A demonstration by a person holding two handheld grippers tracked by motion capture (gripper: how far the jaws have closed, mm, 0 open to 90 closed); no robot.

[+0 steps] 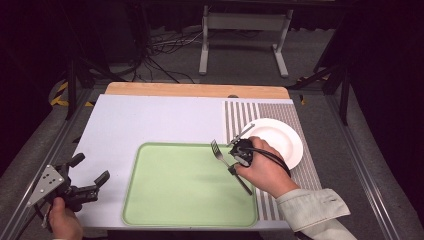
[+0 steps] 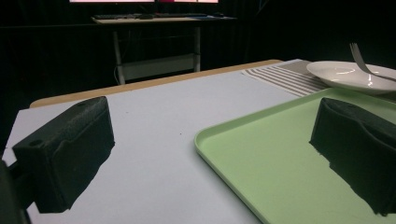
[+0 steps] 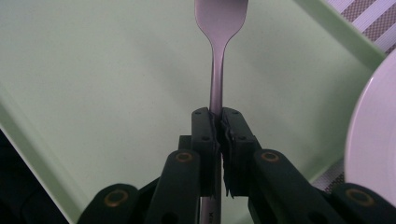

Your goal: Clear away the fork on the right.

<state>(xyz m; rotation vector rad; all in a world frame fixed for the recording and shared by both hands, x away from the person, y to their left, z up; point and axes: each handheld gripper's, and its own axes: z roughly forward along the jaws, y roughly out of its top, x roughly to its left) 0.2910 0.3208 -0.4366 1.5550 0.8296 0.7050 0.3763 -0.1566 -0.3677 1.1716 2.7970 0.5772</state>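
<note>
Right claw point(image 3: 218, 122): jaws pinched tight on the handle of a metal fork point(image 3: 217, 51); seen along the jaws, the handle runs straight up between them and the head reaches out past the tips.
Fork position: in the high view the fork point(image 1: 220, 156) is held in the air above the right part of the green tray point(image 1: 170, 200), tines pointing toward the far left, handle end sticking out toward the near right past the hand; it looks clear of the tray surface.
Right hand point(image 1: 265, 172): wrapped around the right claw point(image 1: 233, 168) over the tray's right edge, a pale sleeve point(image 1: 312, 207) at the wrist, black cable looping over the knuckles.
Left claw point(image 1: 93, 176): jaws spread wide apart with nothing between them, held low at the near left corner of the table point(image 1: 150, 120), just left of the tray; a grey three-cornered plate sits on top of it.
Left claw's own view: both black jaws frame the bare table top and the tray's left rim point(image 2: 210, 149); the fork's tines point(image 2: 357, 53) show far off, raised in front of the plate.
Plate point(image 1: 282, 137): white, round, nothing on it, resting on a striped placemat point(image 1: 240, 112) at the table's right side, just beyond the right hand.
Tray: pale green, rounded corners, flat on the table's near middle, its right edge overlapping the placemat.
</note>
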